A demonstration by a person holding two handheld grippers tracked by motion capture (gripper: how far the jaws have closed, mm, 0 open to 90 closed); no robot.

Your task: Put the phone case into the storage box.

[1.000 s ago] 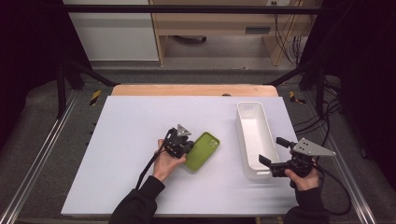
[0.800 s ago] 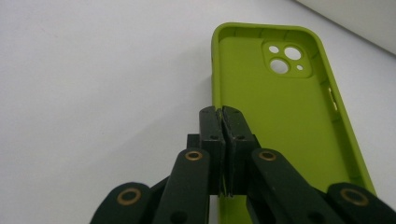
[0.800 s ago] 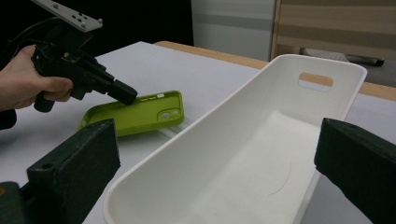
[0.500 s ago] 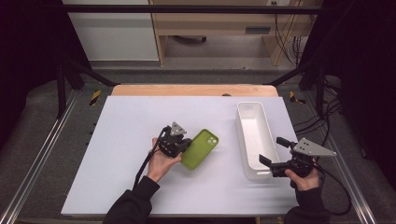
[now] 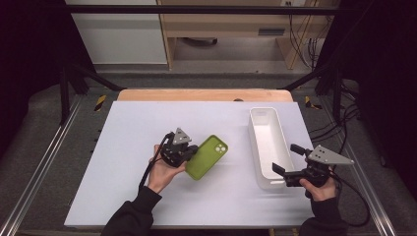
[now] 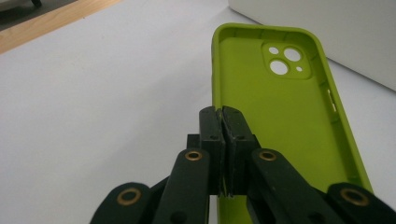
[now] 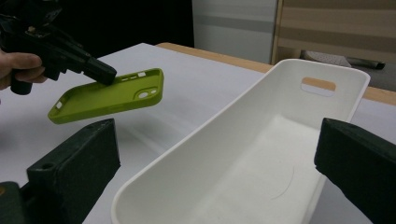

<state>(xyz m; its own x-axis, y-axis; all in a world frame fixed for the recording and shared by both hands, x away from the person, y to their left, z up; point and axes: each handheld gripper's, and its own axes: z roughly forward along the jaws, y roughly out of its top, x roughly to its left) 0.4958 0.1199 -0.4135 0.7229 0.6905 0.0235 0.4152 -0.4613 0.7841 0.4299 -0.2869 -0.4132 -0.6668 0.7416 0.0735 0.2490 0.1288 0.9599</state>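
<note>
Left gripper (image 5: 189,153) pinches the long side rim of the green phone case (image 5: 207,156), jaws pressed tight on that edge; case is clear of the white table (image 5: 123,147) — open side up, camera cut-outs at the far end, tilted, seen airborne in the right gripper view (image 7: 112,94). Right gripper (image 5: 286,163) sits at the near end of the white bin (image 5: 265,142); its jaws are spread wide, one on each side of the bin's end — whether they touch it I cannot tell.
</note>
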